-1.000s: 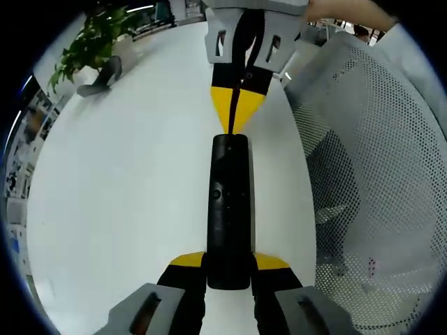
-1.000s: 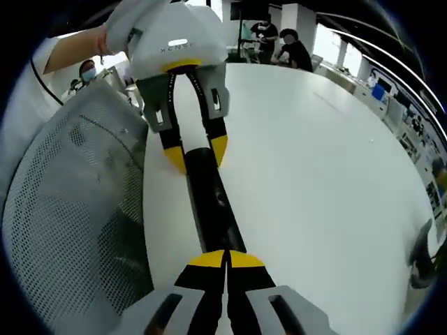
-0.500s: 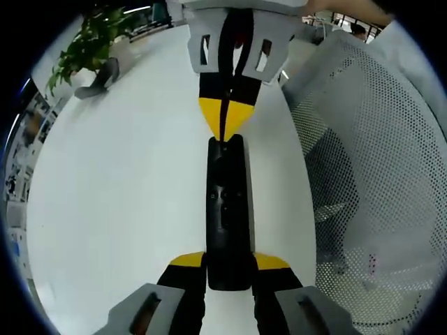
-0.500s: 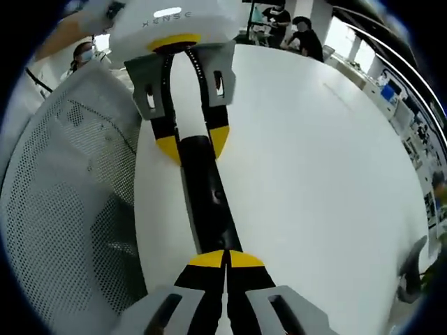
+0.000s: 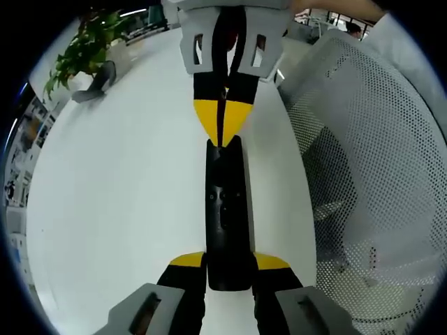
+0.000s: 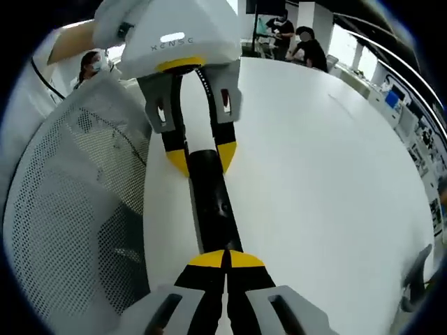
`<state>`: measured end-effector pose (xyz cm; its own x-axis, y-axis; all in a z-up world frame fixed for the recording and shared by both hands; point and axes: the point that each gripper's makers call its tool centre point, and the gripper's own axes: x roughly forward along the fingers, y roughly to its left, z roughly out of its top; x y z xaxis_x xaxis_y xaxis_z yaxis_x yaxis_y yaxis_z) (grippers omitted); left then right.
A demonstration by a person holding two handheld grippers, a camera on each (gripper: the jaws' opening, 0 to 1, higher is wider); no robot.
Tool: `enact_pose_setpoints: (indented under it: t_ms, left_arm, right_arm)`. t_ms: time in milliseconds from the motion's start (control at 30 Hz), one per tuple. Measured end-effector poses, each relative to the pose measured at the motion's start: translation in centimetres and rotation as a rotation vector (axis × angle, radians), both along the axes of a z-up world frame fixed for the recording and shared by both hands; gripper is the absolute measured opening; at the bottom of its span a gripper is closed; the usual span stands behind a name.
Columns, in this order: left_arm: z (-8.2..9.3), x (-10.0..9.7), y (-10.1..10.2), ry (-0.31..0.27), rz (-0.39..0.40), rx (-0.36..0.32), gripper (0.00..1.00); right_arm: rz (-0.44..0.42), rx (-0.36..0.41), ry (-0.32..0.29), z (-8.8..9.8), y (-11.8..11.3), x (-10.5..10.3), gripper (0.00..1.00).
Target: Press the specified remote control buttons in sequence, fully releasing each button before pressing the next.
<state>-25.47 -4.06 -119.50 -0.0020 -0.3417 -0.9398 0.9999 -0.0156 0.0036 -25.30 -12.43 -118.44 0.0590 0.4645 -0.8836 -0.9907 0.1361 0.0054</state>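
Note:
A long black remote control (image 5: 227, 209) lies lengthwise over the white table (image 5: 119, 195). My left gripper (image 5: 228, 262) is shut on its near end, one yellow-tipped jaw on each side. My right gripper (image 5: 222, 136) comes in from the top, shut, with its yellow tips touching the remote's far end. In the right gripper view the same remote (image 6: 215, 206) runs up from my shut right gripper (image 6: 227, 258), whose tips rest on its end. The left gripper (image 6: 202, 157) clamps the other end. Small buttons show on the remote's face.
A white mesh chair back (image 5: 370, 174) stands close along the table's edge, also seen as the mesh chair (image 6: 70, 209). A potted plant (image 5: 87, 45) sits at the table's far corner. People (image 6: 300, 42) sit at the table's far end.
The right gripper's shut tips have crept slightly closer along the remote's far end and look larger in the left gripper view. The left gripper's hold on the remote is the same.

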Motion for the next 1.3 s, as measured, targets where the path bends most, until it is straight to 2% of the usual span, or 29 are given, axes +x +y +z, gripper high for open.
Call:
enact_pose_setpoints:
  t_ms: [200, 333, 500, 633, 733, 767, 867, 1033, 1067, 1167, 1300]
  left_arm:
    - [0.0, 0.0, 0.0, 0.000, -0.018, 0.009, 0.24]
    - [0.0, 0.0, 0.1, 0.000, -0.025, 0.011, 0.24]
    - [0.0, 0.0, 0.0, -0.002, -0.041, 0.024, 0.24]
    - [-0.1, -0.1, -0.1, -0.007, -0.061, 0.056, 0.24]
    - [0.0, -0.1, 0.0, -0.005, -0.063, 0.061, 0.24]
    - [0.0, -0.1, 0.0, -0.004, -0.061, 0.060, 0.24]
    - [0.0, -0.1, 0.0, -0.006, -0.063, 0.059, 0.24]
    - [0.0, 0.0, 0.0, -0.004, -0.059, 0.058, 0.24]
    - [0.0, 0.0, 0.0, -0.005, -0.059, 0.058, 0.24]
    - [0.0, 0.0, 0.0, -0.006, -0.056, 0.051, 0.24]
    - [0.0, 0.0, 0.0, -0.004, -0.051, 0.036, 0.24]
  right_arm:
    - [0.064, -0.004, -0.020, 0.1, 0.3, -0.2, 0.00]
    - [0.073, -0.023, -0.014, 0.0, 0.5, -0.2, 0.00]
    - [0.022, -0.044, 0.004, 0.1, 0.5, 0.1, 0.00]
    - [-0.050, 0.016, 0.030, 0.2, 0.4, 0.2, 0.00]
    - [-0.062, 0.067, 0.045, 0.4, 0.3, 0.1, 0.00]
    - [-0.064, 0.077, 0.030, 0.5, 0.4, 0.2, 0.00]
    - [-0.005, 0.086, -0.012, 1.2, 1.2, 0.0, 0.00]
    - [0.049, 0.016, 0.017, -0.1, 1.2, -0.4, 0.00]
    - [0.055, 0.036, 0.012, 0.4, 1.4, -0.2, 0.00]
    - [0.065, 0.030, 0.023, 0.3, 1.4, -0.3, 0.00]
    - [0.137, -0.009, 0.013, 0.1, 1.6, -0.3, 0.00]
